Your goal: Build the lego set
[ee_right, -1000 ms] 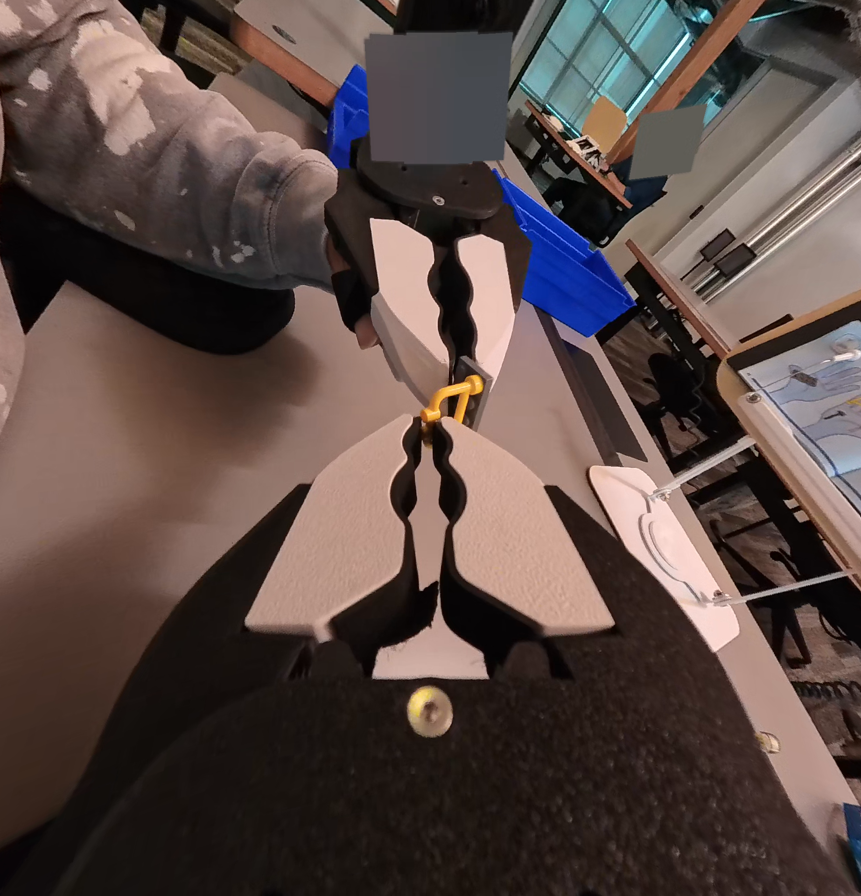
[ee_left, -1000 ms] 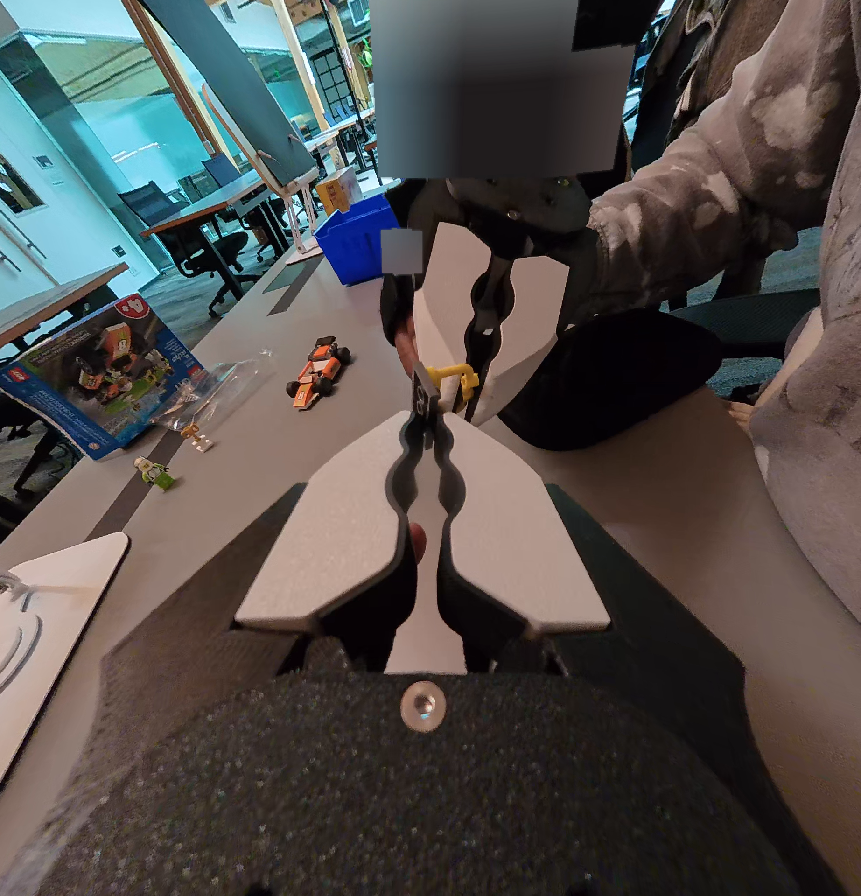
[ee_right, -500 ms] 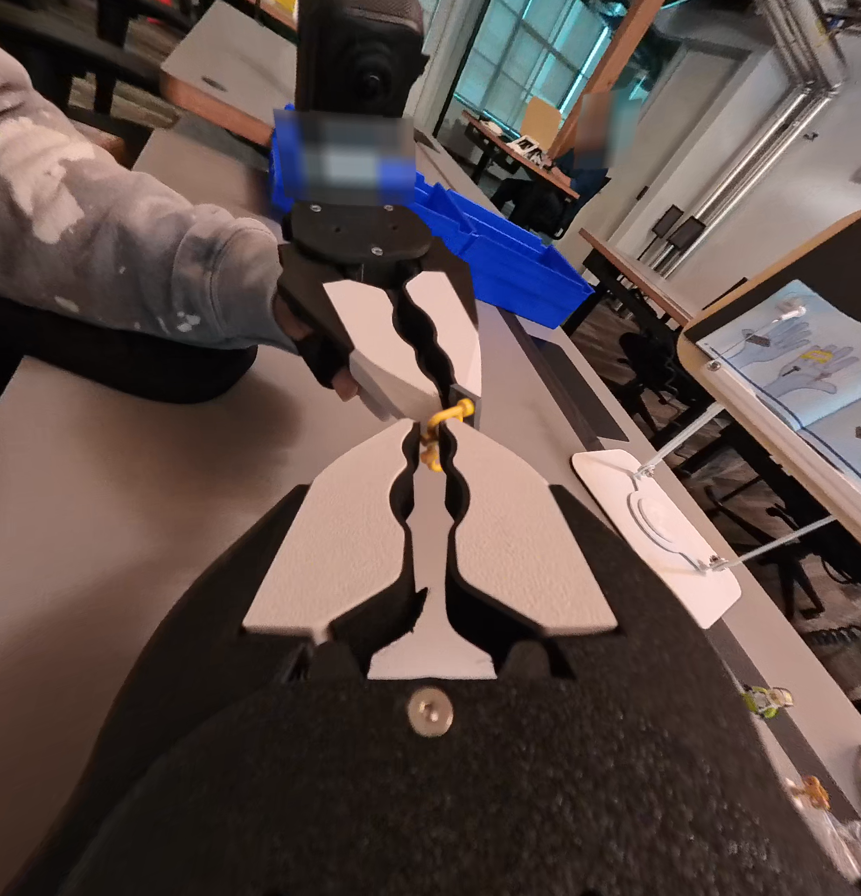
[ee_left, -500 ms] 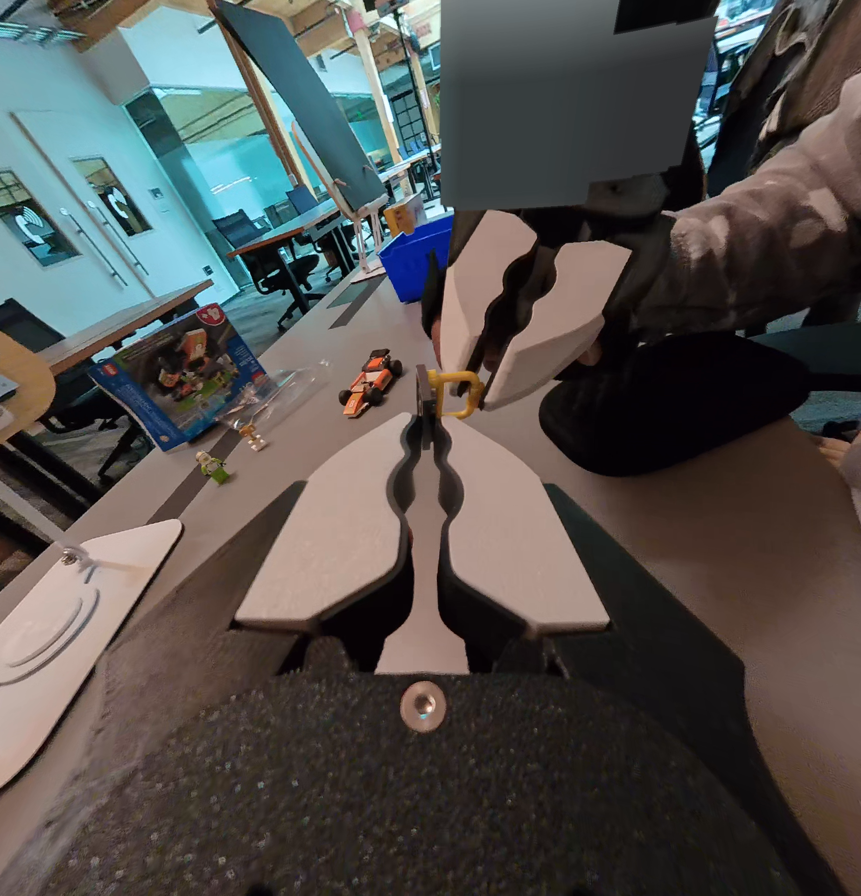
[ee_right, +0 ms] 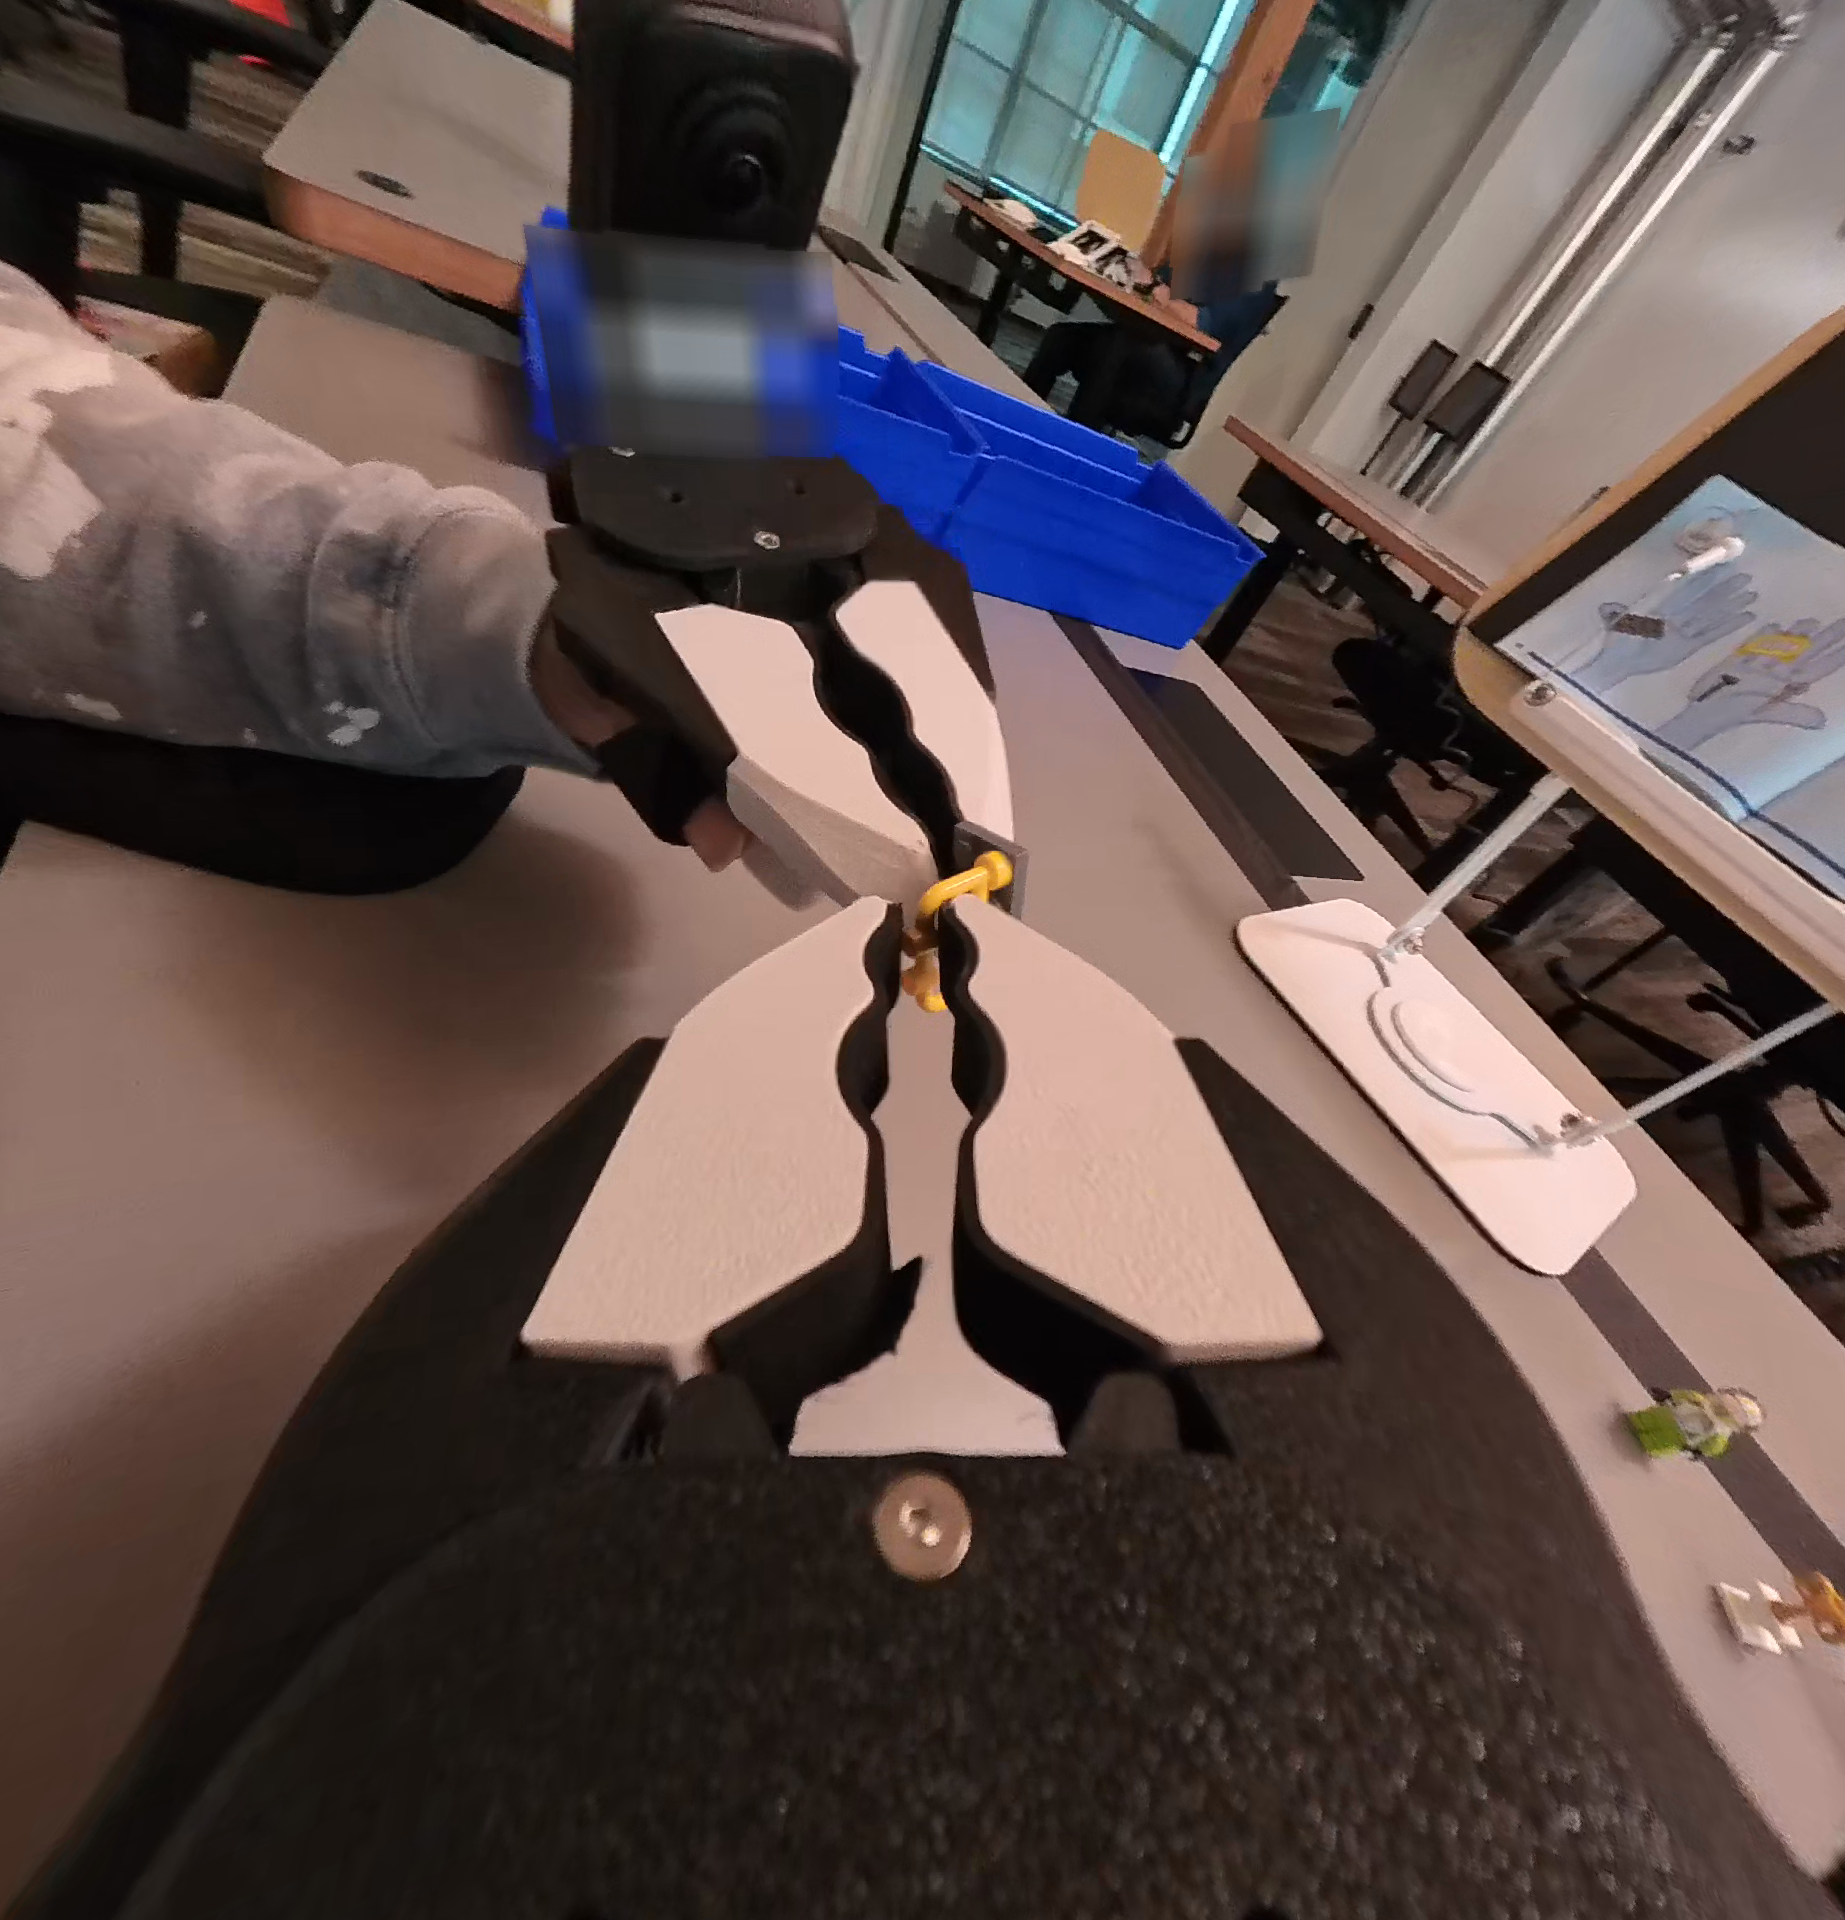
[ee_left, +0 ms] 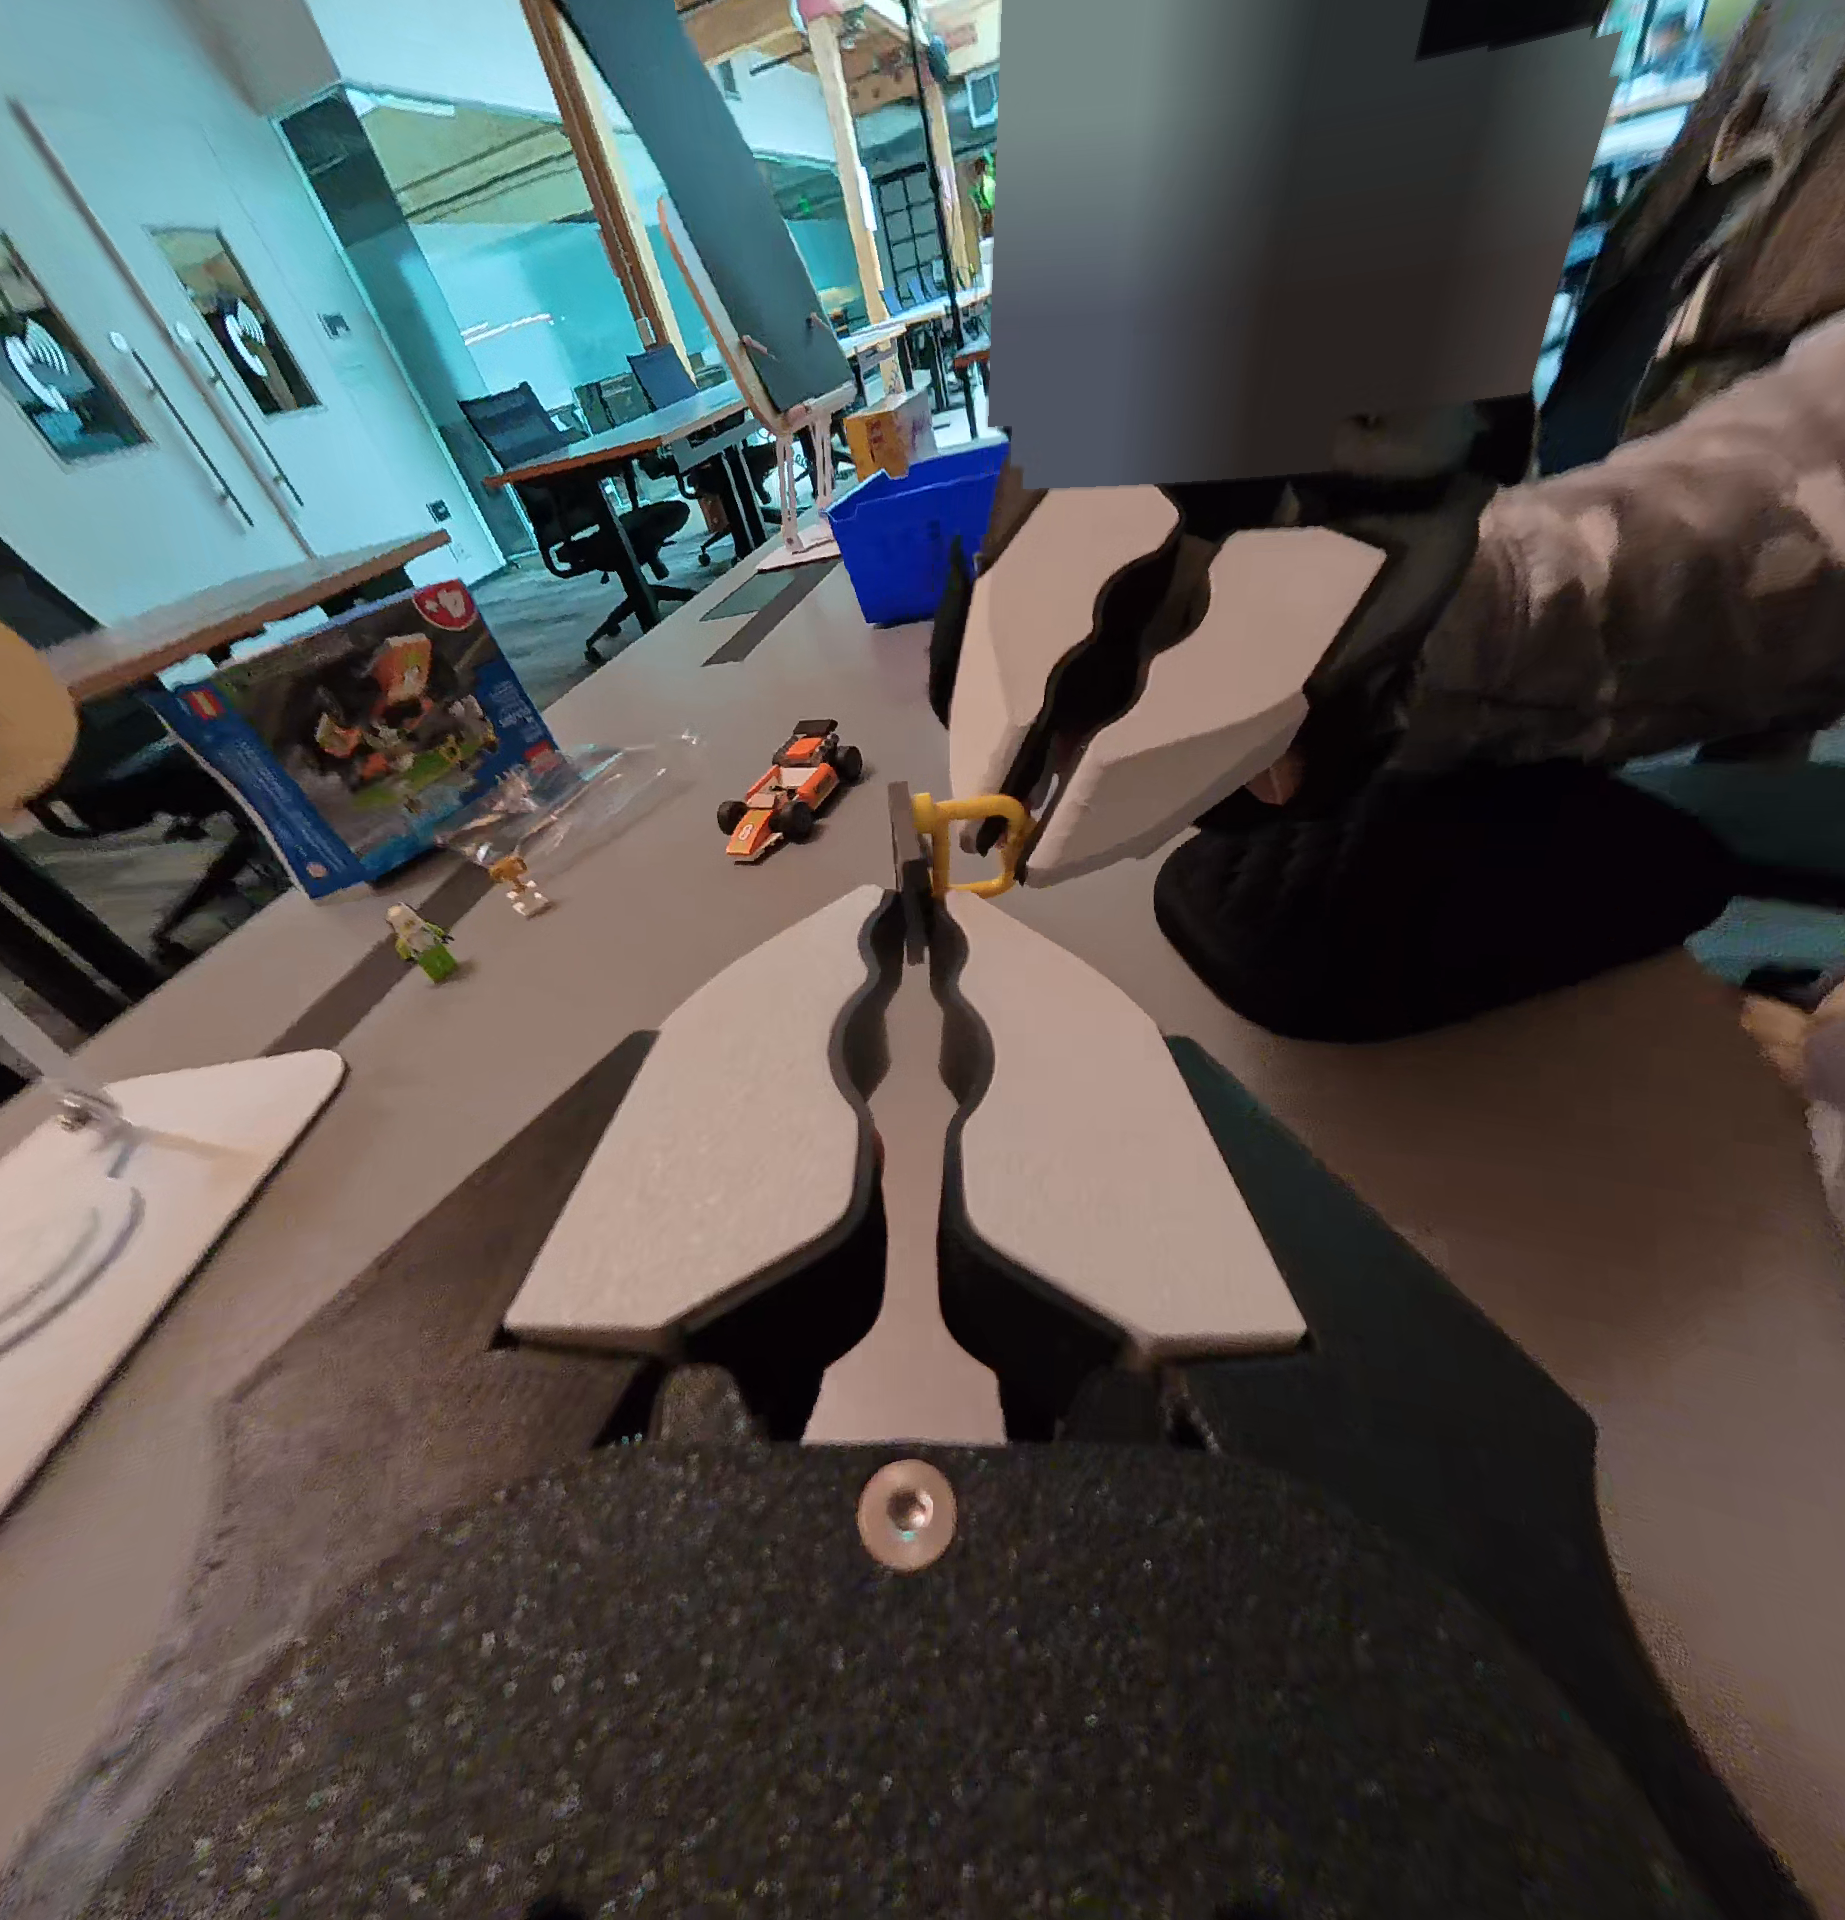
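Observation:
My left gripper [ee_left: 913,916] is shut on a small dark grey lego plate [ee_left: 902,847], held upright above the grey table [ee_left: 1469,1195]. A yellow handle-shaped lego piece [ee_left: 975,840] sits against the plate's right face. My right gripper [ee_right: 923,914] is shut on that yellow piece [ee_right: 944,906]. In the left wrist view the right gripper [ee_left: 1013,847] comes in from the upper right. In the right wrist view the left gripper [ee_right: 965,847] comes in from above with the grey plate [ee_right: 993,871] at its tips. The two grippers meet tip to tip.
An orange lego car [ee_left: 790,790], a lego box [ee_left: 357,727], a plastic bag [ee_left: 575,790], a green minifigure [ee_left: 419,940] and a small gold piece [ee_left: 518,883] lie on the left. A blue bin [ee_right: 1053,499] stands at the back. A white stand base [ee_right: 1437,1091] is nearby. Only a small space, under 4 cm, lies between the two pairs of fingers.
Both grippers stay shut on their pieces, which stay joined. The right gripper has tilted over to the right of the plate, and both views have swung to show more of the table.

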{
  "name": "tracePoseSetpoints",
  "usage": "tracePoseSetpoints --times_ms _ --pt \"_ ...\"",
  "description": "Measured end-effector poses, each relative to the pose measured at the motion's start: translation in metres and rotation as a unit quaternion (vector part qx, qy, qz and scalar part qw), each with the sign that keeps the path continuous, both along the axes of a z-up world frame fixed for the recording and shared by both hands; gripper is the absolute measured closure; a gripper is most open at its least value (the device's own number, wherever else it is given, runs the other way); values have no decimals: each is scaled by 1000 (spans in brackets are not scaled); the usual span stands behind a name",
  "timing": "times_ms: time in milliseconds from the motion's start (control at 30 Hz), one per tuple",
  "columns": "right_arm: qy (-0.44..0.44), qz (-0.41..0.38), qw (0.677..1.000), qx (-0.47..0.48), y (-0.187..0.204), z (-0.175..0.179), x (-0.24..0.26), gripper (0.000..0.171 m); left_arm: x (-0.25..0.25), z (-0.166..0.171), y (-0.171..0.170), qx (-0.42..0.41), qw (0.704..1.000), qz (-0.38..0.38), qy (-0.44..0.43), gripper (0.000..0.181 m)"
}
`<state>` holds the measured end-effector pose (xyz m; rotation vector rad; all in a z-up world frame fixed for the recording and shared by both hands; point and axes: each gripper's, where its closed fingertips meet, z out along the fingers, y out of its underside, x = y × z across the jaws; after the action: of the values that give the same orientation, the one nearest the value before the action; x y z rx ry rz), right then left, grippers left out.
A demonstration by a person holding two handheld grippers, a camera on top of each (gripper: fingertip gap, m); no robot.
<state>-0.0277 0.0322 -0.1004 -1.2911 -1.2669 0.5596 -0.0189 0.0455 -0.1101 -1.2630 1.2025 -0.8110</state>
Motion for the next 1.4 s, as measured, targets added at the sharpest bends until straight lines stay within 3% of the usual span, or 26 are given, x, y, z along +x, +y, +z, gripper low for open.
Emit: tracePoseSetpoints --times_ms 167,267,500,667,900,1067,1400 --pt "33 -33 998 -34 14 0 10 139 -7 7 15 -93 993 18 -75 176" --pt "59 -46 996 -48 20 -3 13 134 -6 14 15 -143 983 1 -119 176" --pt "45 -38 998 -2 18 3 3 136 5 19 -4 -206 962 -68 -163 176" --pt "12 -62 994 85 19 9 3 152 4 21 -1 -246 948 -75 -187 176" --pt "0 -67 994 88 22 7 -2 146 3 19 4 -288 933 -77 -203 176" --pt "-9 -78 991 104 25 9 -2 153 0 20 7 -303 926 -78 -213 176" --pt "-43 5 998 -35 30 -6 7 156 -2 11 13 -312 928 -66 -191 171"
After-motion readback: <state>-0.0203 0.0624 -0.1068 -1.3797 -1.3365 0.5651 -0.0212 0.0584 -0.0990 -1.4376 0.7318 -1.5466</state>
